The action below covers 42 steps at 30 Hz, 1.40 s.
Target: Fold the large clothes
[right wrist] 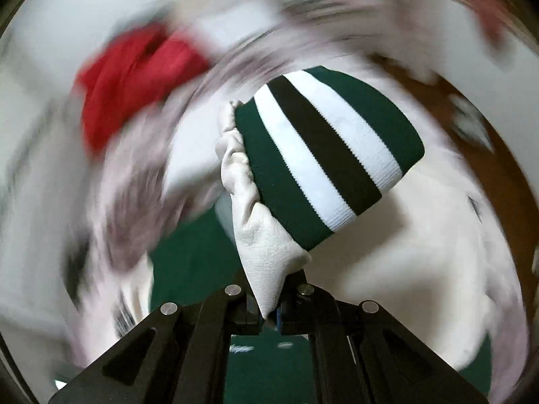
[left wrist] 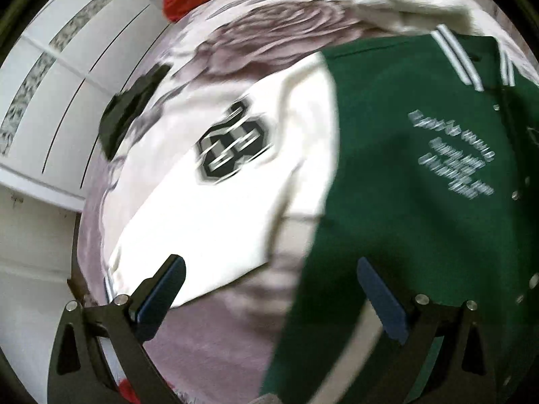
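A pale mauve bedspread [left wrist: 235, 330] bore the varsity jacket [left wrist: 404, 175], its white sleeve [left wrist: 209, 208] at nine o'clock. My left gripper [left wrist: 269, 289] hovered wide, empty. My right gripper [right wrist: 269, 316] pinched the other sleeve beside its striped cuff [right wrist: 323, 155]: soft, probably heavy, likely to slip unless gripped at the seams.

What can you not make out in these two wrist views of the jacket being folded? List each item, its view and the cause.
- Lettering on the green jacket, left wrist view: unreadable, motion blur.
- Black object at the bed's edge, left wrist view: unidentifiable, blurred.
- Red garment, right wrist view: type unclear, smeared.
- Right claw pads, right wrist view: hidden by the white sleeve with the striped cuff.
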Motion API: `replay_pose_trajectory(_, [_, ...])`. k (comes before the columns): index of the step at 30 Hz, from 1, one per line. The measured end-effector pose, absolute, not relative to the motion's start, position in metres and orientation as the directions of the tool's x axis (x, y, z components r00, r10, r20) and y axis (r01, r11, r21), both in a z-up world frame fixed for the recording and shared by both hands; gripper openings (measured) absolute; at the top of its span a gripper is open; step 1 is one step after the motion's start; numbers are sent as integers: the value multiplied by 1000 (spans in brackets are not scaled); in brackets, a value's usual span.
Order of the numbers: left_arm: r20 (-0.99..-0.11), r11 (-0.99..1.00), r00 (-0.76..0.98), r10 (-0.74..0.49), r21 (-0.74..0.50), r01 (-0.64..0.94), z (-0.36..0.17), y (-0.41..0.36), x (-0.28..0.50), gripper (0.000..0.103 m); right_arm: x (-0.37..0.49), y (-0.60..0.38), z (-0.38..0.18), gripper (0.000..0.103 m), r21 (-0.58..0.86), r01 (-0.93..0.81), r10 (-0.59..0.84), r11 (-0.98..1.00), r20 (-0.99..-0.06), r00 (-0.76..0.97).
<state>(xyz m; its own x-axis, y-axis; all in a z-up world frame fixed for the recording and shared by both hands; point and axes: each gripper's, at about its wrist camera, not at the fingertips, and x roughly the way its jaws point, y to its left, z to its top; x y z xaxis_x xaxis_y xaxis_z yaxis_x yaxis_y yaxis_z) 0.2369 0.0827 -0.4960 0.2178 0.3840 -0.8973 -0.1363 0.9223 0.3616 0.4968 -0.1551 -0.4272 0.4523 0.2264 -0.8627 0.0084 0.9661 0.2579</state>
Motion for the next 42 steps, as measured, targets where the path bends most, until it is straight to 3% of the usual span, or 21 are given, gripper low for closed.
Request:
replay_pose_trajectory(4, [-915, 928, 174, 365, 343, -146, -505, 109, 216, 103, 482, -33, -516, 6, 155, -255, 205, 954, -962, 183])
replay_pose_trajectory(5, [-920, 931, 167, 355, 333, -146, -507, 114, 211, 103, 467, -24, -534, 14, 185, -268, 222, 945, -969, 112])
replay_pose_trajectory(7, [-927, 938, 166, 336, 315, -141, -509, 121, 205, 103, 441, -41, -549, 29, 290, -210, 297, 934, -955, 5])
replay_pose_trajectory(11, [-933, 945, 174, 316, 294, -142, -508, 125, 199, 103, 387, -133, -514, 51, 453, 9, 450, 891, -888, 97])
replay_pose_trajectory(15, [-941, 948, 160, 299, 274, -165, -505, 127, 206, 103, 322, -268, -510, 53, 404, 391, 358, 827, -914, 189])
replay_pose_trajectory(18, [-937, 947, 180, 300, 269, -177, -497, 119, 218, 103, 282, -352, -545, 53, 380, 621, 321, 686, -923, 211])
replay_pose_trajectory(21, [-931, 947, 200, 305, 274, -168, -495, 105, 229, 103, 273, -397, -584, 51, 367, 679, 313, 635, -927, 208])
replay_pose_trajectory(23, [-934, 950, 199, 296, 265, -166, -495, 98, 235, 103, 276, -419, -590, 35, 334, 685, 226, 647, -943, 245])
replay_pose_trajectory(26, [-929, 946, 203, 310, 279, -166, -497, 90, 240, 103, 268, -464, -587, 30, 328, 772, 124, 544, -942, 313])
replay_pose_trajectory(29, [-922, 938, 199, 332, 301, -170, -500, 86, 243, 103, 249, -488, -597, 29, 367, 821, 192, 438, -930, 313])
replay_pose_trajectory(31, [-923, 937, 195, 331, 297, -185, -501, 87, 244, 103, 240, -487, -592, 30, 337, 806, 225, 487, -940, 257])
replay_pose_trajectory(36, [-915, 923, 199, 351, 303, -236, -495, 95, 240, 103, 208, -440, -545, 40, 258, 751, 252, 608, -960, 125])
replay_pose_trajectory(39, [-897, 894, 180, 405, 346, -286, -494, 113, 229, 103, 206, -364, -527, 50, 387, 685, 384, 617, -908, 166])
replay_pose_trajectory(42, [-877, 848, 130, 463, 395, -353, -498, 146, 209, 103, 248, -255, -516, 67, 518, 511, 505, 686, -845, 178])
